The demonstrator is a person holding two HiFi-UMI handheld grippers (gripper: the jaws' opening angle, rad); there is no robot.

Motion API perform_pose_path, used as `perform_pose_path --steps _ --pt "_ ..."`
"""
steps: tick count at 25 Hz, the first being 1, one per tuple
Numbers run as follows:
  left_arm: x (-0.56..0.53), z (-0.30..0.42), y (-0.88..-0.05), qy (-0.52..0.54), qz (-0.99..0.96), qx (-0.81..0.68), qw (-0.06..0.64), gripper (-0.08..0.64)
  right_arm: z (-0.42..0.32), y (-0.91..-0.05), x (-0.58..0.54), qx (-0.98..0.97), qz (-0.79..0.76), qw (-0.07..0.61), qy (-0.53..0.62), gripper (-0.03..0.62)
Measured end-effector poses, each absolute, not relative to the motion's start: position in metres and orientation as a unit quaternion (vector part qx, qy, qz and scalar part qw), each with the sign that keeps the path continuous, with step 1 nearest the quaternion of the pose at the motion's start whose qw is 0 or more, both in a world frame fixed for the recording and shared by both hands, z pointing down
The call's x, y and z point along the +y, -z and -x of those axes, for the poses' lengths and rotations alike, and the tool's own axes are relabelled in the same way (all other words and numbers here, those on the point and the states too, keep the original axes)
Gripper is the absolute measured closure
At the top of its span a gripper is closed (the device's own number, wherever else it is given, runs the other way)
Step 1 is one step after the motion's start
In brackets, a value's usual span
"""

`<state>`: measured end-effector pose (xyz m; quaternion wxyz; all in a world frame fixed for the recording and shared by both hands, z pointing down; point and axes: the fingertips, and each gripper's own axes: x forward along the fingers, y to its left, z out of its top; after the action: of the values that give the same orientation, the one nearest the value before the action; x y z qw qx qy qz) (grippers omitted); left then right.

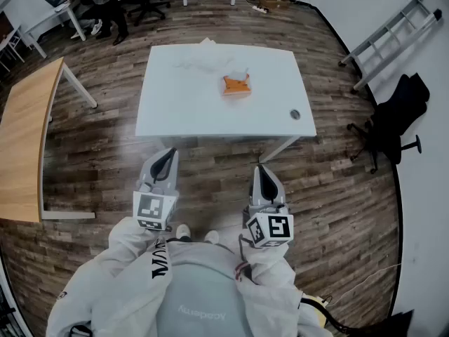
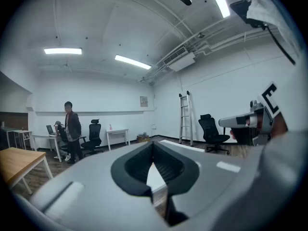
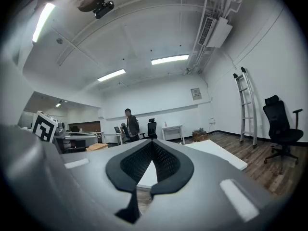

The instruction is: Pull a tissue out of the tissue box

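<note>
Facing one tissue box [image 1: 236, 85]: two closed claws [image 1: 167, 154] [image 1: 261, 171].

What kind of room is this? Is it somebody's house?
Probably an office or workshop room, not a house: plain work tables like the white table, a black office chair on wheels, and a ladder leaning on the wall.

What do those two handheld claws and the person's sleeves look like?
The left grey tapered plastic claw and right grey tapered plastic claw match: smooth grey shells narrowing to a point, lined inside with black ribbed rubber pads. Each carries a white cube with black square markers at its rear. The person wears baggy white sleeves, with black lettering on the jacket.
</note>
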<state>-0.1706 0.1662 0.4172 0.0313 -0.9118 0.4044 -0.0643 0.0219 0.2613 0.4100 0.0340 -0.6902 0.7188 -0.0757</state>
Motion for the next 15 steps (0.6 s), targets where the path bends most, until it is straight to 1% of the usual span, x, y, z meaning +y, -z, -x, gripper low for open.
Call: perform_pose_path --steps 15 --pt "0.177 0.155 -0.410 0.069 0.915 0.397 0.034 0.560 -0.034 -0.406 0.272 0.716 0.693 0.044 0.073 0.591"
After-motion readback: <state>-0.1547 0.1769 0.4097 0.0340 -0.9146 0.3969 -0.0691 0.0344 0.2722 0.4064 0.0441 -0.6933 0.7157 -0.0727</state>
